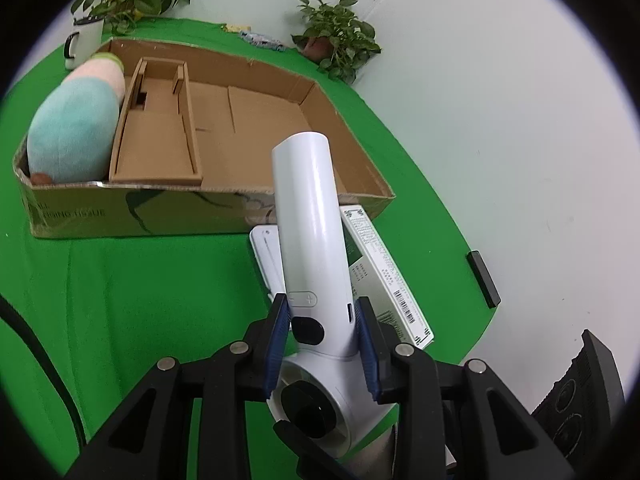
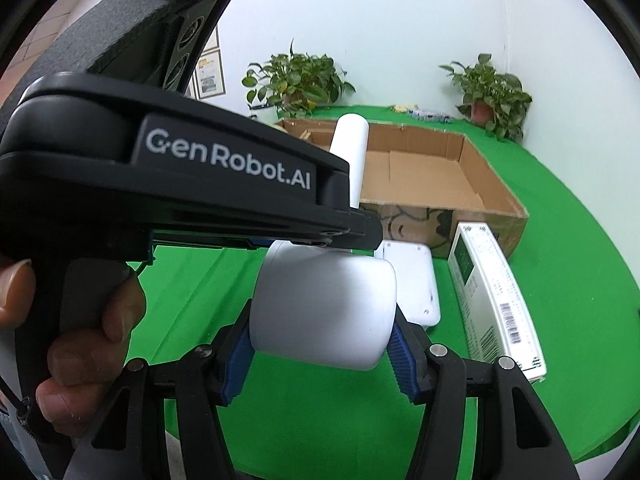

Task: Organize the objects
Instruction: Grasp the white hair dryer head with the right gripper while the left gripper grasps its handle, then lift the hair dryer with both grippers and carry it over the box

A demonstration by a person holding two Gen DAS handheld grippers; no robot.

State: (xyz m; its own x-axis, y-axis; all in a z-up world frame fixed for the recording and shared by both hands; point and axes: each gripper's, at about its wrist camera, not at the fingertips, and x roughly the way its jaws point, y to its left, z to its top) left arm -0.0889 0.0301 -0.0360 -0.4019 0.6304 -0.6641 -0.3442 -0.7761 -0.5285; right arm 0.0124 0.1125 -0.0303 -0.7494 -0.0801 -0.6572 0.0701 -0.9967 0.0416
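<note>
A white handheld fan point(image 1: 312, 248) with a long handle is held in the air before an open cardboard box point(image 1: 248, 116). My left gripper point(image 1: 322, 344) is shut on the fan's neck near its buttons. My right gripper point(image 2: 320, 356) is shut on the fan's round head point(image 2: 324, 312); the handle point(image 2: 352, 148) points toward the box point(image 2: 424, 176). The black body of the left gripper point(image 2: 180, 184) fills the upper left of the right wrist view. A pastel plush toy point(image 1: 76, 120) lies in the box's left end.
A white flat device point(image 2: 416, 280) and a white-green carton point(image 2: 496, 304) lie on the green cloth point(image 1: 140, 288) in front of the box. Two potted plants point(image 1: 336, 36) and a mug point(image 1: 82, 42) stand at the back. A black bar point(image 1: 484, 278) lies at the table edge.
</note>
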